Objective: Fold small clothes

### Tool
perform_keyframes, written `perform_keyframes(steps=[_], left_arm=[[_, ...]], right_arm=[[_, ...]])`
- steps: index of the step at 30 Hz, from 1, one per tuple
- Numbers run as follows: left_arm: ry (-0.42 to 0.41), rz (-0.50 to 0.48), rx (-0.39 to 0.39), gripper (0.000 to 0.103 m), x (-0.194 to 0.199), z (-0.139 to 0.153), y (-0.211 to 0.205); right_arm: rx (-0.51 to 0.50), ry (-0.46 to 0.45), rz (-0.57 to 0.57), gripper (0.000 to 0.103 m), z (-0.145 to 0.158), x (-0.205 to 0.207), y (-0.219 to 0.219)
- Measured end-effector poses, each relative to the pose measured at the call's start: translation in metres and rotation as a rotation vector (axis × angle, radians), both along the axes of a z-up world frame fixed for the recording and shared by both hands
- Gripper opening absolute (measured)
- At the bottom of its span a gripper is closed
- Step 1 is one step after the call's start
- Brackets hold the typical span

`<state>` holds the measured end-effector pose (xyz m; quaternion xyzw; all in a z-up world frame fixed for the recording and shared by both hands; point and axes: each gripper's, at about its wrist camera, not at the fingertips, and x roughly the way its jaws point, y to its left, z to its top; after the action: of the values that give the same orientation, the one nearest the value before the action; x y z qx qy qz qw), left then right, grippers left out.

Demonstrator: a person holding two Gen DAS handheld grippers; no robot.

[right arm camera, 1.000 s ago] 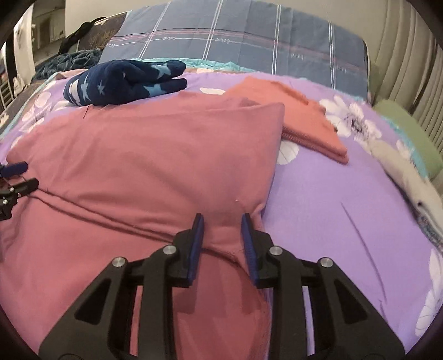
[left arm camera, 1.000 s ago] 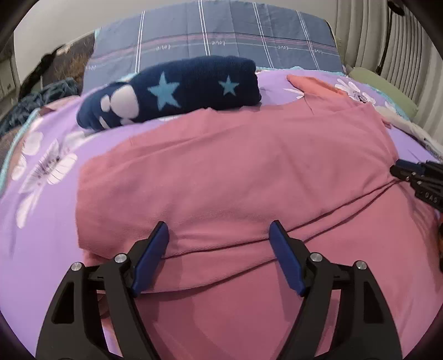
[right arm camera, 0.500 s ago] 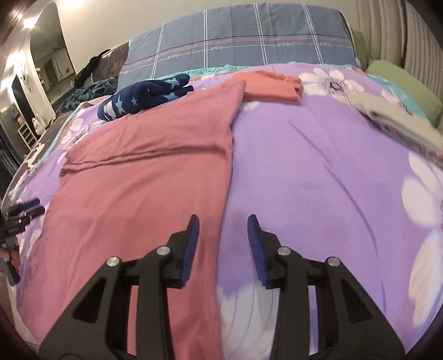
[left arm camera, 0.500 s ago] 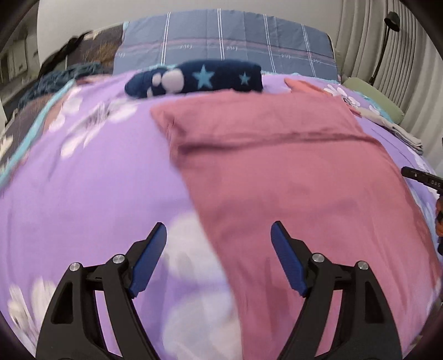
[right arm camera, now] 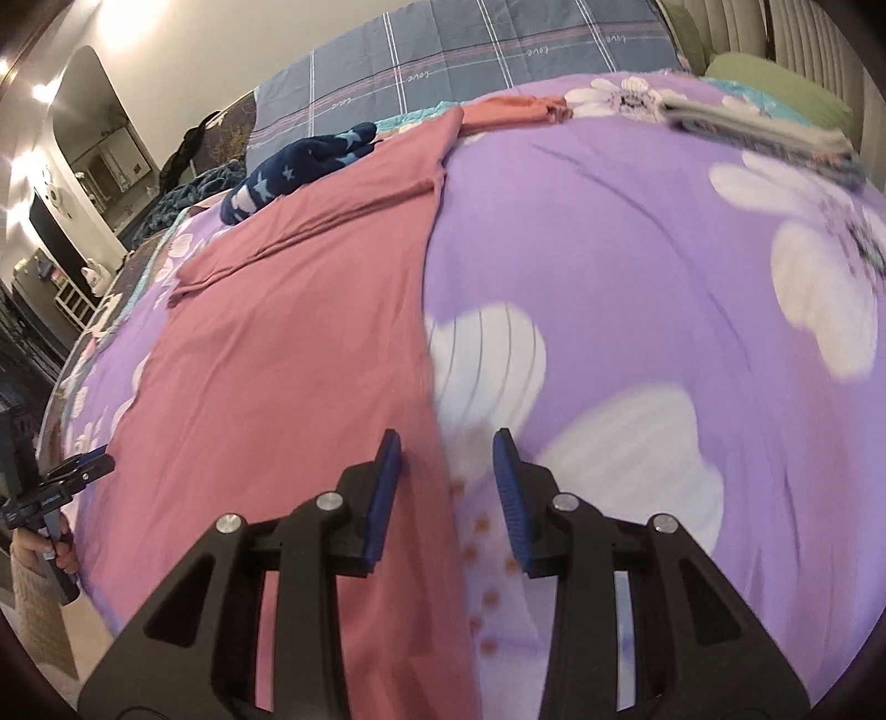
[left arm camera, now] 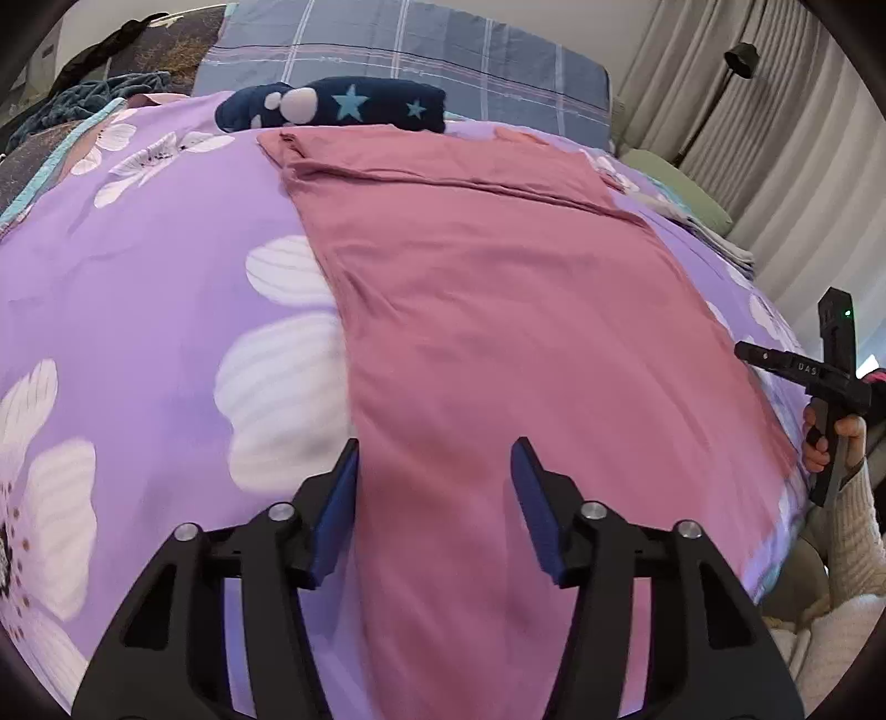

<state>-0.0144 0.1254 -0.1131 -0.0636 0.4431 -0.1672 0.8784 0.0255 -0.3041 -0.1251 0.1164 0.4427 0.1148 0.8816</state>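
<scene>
Pink garment (left arm camera: 498, 310) flat on the bedspread (left arm camera: 155, 288); starred navy bundle (left arm camera: 343, 105) at its far end. Left gripper (left arm camera: 434, 498) closing, empty; right gripper (right arm camera: 446, 487) parted, empty.

Purple floral bedspread (left arm camera: 155, 288) covering the bed. Grey-blue plaid pillow (left arm camera: 421, 50) at its head edge; green cushion (right arm camera: 775, 83) at the far right corner. Grey curtains (left arm camera: 775, 166) with a black lamp (left arm camera: 741, 55) beyond the right edge. Arched mirror (right arm camera: 94, 144) past the left edge.
</scene>
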Motion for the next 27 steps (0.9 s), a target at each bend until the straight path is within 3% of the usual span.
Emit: perform_keyframes(steps=[6, 12, 19, 20, 23, 27], left_arm=[[0.028, -0.013, -0.061, 0.039, -0.024, -0.004, 0.004], [0.063, -0.043, -0.113, 0.036, -0.051, -0.004, 0.007], [0.055, -0.067, -0.149, 0.035, -0.029, -0.012, 0.0], [0.057, -0.067, -0.146, 0.033, -0.029, -0.011, -0.001], [0.078, -0.097, -0.169, 0.011, -0.035, -0.011, -0.001], [0.115, -0.105, -0.224, 0.009, -0.046, -0.012, 0.006]], right_arm=[[0.092, 0.01, 0.024, 0.036, -0.005, -0.042, -0.008], [0.17, 0.032, 0.046, 0.036, -0.008, -0.071, -0.018], [0.252, 0.067, 0.09, 0.036, -0.016, -0.047, -0.022], [0.27, 0.073, 0.089, 0.036, -0.017, -0.044, -0.023], [0.27, 0.083, 0.101, 0.031, -0.016, -0.047, -0.025], [0.22, 0.109, 0.185, 0.031, -0.01, -0.058, -0.024]])
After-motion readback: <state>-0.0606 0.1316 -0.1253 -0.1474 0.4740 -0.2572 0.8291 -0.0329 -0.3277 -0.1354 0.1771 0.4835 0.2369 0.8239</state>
